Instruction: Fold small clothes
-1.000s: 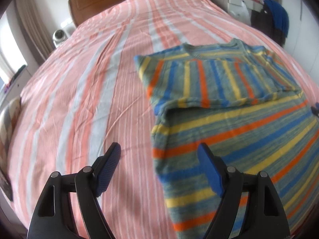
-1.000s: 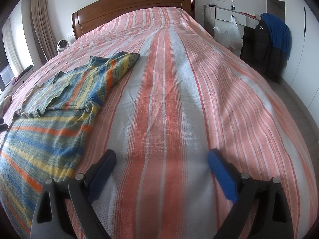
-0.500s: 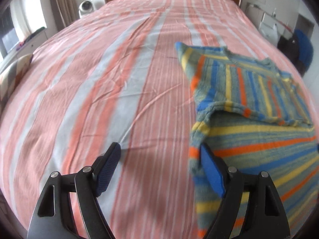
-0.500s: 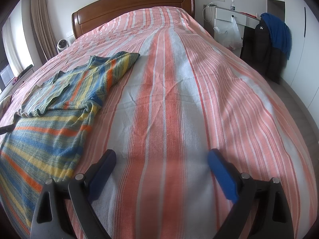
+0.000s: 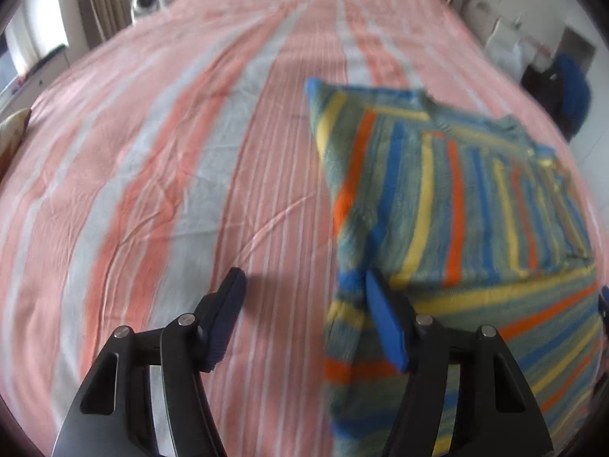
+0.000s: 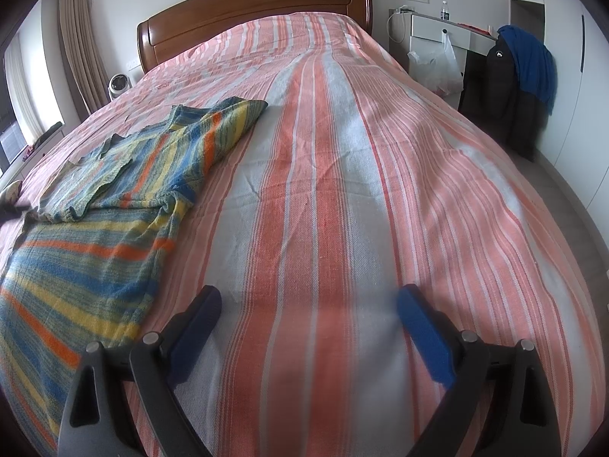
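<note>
Your left gripper straddles the striped shirt edge at lower right, jaws just narrowing but unclenched, ready to lift a fold; your right gripper waits, jaws wide and empty, over the bedspread.

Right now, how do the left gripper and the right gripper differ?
The left gripper, its jaws just closing, straddles the edge of the striped knitted shirt; the right gripper gapes wider over the bare pink striped bedspread, beside the shirt. Both have blue pads, point downward, and grip nothing.
</note>
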The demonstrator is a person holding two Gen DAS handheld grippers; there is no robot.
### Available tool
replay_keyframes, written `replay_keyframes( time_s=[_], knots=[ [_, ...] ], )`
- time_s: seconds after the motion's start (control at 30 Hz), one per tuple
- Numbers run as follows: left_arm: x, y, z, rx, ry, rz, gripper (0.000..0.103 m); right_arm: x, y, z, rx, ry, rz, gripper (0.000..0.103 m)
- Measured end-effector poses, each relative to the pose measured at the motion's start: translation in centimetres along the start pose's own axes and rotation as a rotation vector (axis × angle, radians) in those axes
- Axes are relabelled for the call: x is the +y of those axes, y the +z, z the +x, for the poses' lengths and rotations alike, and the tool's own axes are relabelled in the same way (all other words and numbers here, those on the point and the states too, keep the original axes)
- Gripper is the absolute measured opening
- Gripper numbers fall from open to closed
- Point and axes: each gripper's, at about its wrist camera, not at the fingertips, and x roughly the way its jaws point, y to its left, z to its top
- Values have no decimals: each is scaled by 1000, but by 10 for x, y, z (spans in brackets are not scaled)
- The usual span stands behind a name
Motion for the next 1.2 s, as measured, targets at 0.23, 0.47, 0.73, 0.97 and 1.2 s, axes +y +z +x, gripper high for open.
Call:
replay_keyframes(
  time_s=[0.23, 0.47, 0.73, 0.97, 1.2],
  knots=[
    [1, -5, -5, 11, 16, 14, 68, 1, 0, 0, 2, -2, -2, 94],
    [14, -18, -41, -29, 37, -2, 81, 1, 0, 0, 3, -5, -5, 94],
    [62, -43, -79, -127, 119, -67, 93, 3, 0, 2, 4, -6, -7, 94],
    [100, -71, -35, -102, 116, -134, 99, 2, 0, 2, 5, -8, -7, 94],
    [102, -77, -30, -172, 89, -136, 103, 3, 1, 4, 19, 1, -13, 97]
  ],
)
